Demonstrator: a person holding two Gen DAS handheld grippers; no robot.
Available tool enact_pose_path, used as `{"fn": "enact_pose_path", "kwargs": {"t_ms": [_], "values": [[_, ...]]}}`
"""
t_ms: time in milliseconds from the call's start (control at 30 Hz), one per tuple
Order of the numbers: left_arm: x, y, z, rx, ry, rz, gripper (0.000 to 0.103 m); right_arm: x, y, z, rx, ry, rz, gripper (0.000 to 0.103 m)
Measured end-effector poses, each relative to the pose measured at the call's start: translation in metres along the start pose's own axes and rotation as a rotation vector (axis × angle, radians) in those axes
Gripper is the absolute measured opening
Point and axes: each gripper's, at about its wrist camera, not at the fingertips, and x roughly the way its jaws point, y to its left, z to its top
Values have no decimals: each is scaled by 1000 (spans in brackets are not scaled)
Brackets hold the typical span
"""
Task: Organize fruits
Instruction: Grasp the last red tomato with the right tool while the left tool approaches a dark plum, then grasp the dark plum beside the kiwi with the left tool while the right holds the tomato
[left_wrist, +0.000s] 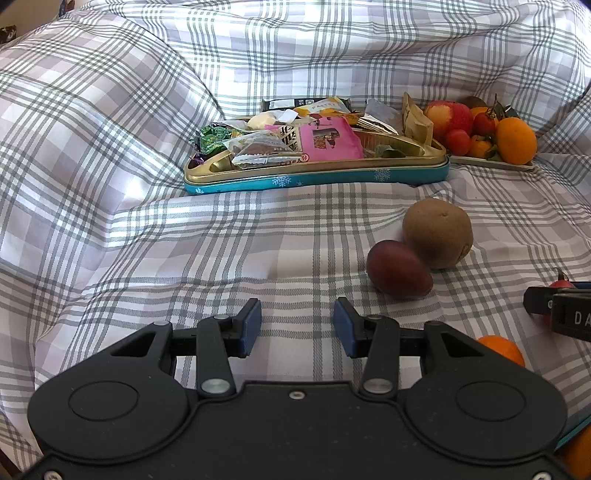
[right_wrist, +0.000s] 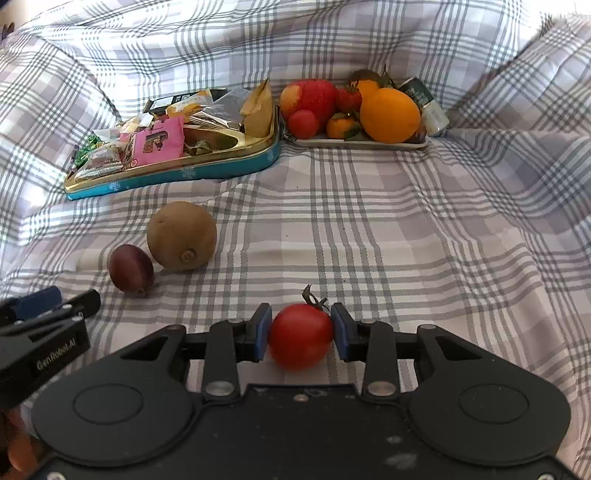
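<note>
The left gripper (right_wrist: 55, 299), at the lower left of the right wrist view, reads "GenRobot.AI". A pack in the blue tin (right_wrist: 207, 171) reads "PASTRY". The right gripper (right_wrist: 301, 328) squeezes a small red tomato (right_wrist: 301, 336) between its blue pads, low in the middle, stem pointing up and away. In its own view the left gripper stands apart, holding nothing.

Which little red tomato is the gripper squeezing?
The stemmed tomato on the checked cloth, pinched by the right gripper. The other small tomato sits far off on the fruit plate, untouched.
</note>
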Motion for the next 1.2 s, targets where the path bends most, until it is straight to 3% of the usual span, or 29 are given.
{"fn": "enact_pose_path", "kwargs": {"t_ms": [333,700,1200], "values": [[-2,-8,8,43,14,-8,52,-4,-3,-7,-3,-39,-8,37],[-2,-25,40,-5,41,-20,51,-7,-2,-11,2,-60,-14,37],[-6,-46,61,20,42,-62,52,-10,-6,-14,36,-59,0,37]]}}
